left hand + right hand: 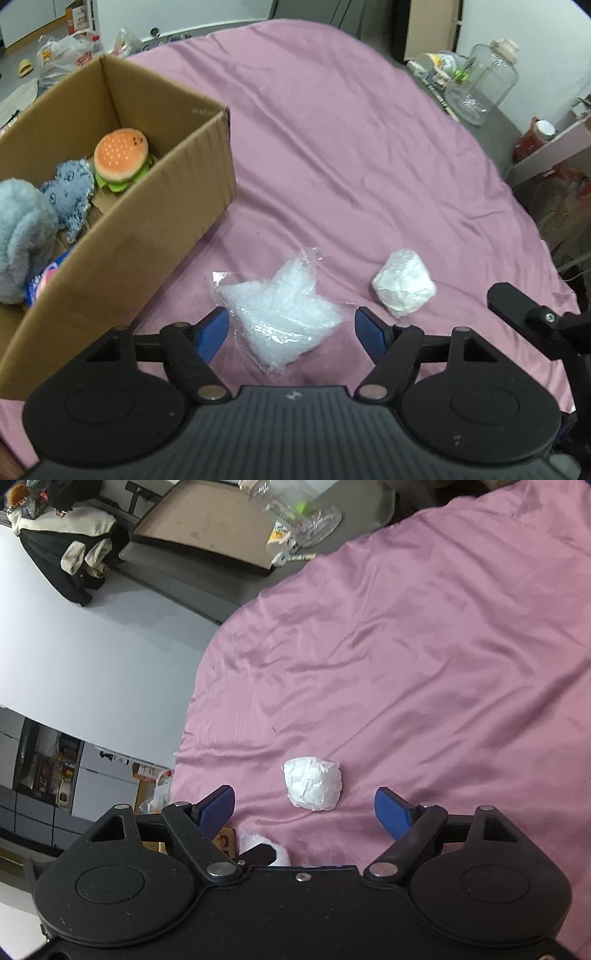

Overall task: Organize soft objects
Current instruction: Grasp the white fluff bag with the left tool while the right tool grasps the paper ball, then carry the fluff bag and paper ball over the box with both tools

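A clear bag of white filling (pixel 282 314) lies on the pink cloth (pixel 351 147), between the open blue fingers of my left gripper (pixel 291 328). A white crumpled wad (pixel 404 288) lies to its right; in the right wrist view the wad (pixel 313 783) sits just ahead of my open right gripper (pixel 304 810). A cardboard box (pixel 122 236) at the left holds a burger plush (pixel 122 158), a blue-grey rag toy (pixel 70 195) and a grey plush (pixel 22 236). Neither gripper touches anything.
A clear plastic jar (pixel 484 81) and clutter stand on a grey table beyond the cloth's right edge. Plastic bags (pixel 70 55) lie on the floor behind the box. A framed board (pixel 207 528) lies past the cloth in the right wrist view.
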